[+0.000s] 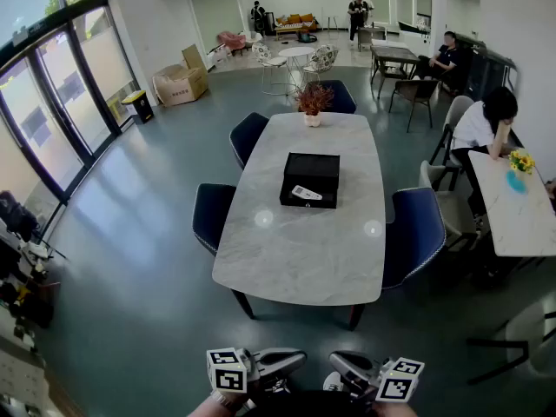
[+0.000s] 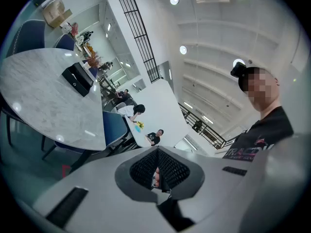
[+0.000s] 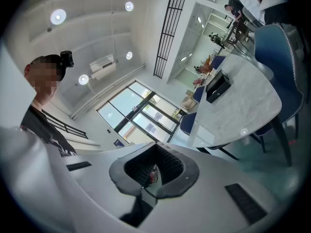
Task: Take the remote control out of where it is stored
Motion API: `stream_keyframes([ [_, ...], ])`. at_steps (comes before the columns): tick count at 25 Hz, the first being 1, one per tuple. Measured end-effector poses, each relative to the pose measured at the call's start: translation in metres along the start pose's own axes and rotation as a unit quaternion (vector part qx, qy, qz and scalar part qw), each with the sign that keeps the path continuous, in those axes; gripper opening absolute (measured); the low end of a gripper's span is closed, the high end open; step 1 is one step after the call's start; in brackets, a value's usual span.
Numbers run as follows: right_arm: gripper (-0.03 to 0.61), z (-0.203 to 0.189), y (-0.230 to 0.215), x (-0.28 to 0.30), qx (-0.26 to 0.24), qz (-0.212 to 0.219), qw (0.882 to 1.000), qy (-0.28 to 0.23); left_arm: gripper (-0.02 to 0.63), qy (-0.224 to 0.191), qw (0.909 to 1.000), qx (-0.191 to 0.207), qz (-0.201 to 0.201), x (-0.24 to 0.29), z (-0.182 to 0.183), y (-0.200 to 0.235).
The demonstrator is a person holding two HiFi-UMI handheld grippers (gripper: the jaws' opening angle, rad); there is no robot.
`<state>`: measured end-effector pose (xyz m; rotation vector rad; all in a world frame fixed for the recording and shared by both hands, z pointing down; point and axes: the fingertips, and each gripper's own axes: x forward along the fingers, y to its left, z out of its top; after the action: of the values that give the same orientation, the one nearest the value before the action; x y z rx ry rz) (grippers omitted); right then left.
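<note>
A pale remote control (image 1: 306,193) lies in the front part of a black box (image 1: 311,179) at the middle of the marble table (image 1: 295,250). The same box (image 2: 77,77) is small and far off in the left gripper view, and the box (image 3: 217,86) is just as distant in the right gripper view. Both grippers are held close to the person's body at the bottom edge of the head view, well short of the table. The left gripper (image 1: 291,359) (image 2: 158,176) has its ribbed pads together with nothing between them. The right gripper (image 1: 340,365) (image 3: 153,171) is shut and empty too.
Dark blue chairs (image 1: 213,215) (image 1: 415,233) stand around the table, and a potted plant (image 1: 313,102) sits at its far end. A person (image 1: 482,124) sits at a second table (image 1: 512,207) on the right. Grey floor lies between me and the table.
</note>
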<state>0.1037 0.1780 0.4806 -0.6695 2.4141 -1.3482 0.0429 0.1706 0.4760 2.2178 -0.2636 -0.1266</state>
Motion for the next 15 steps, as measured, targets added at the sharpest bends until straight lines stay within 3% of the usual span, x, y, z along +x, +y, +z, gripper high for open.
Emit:
stream_keyframes([
  [15, 0.009, 0.009, 0.000, -0.023, -0.001, 0.020, 1.000, -0.005, 0.003, 0.000, 1.0000, 0.003, 0.009, 0.020, -0.011, -0.009],
])
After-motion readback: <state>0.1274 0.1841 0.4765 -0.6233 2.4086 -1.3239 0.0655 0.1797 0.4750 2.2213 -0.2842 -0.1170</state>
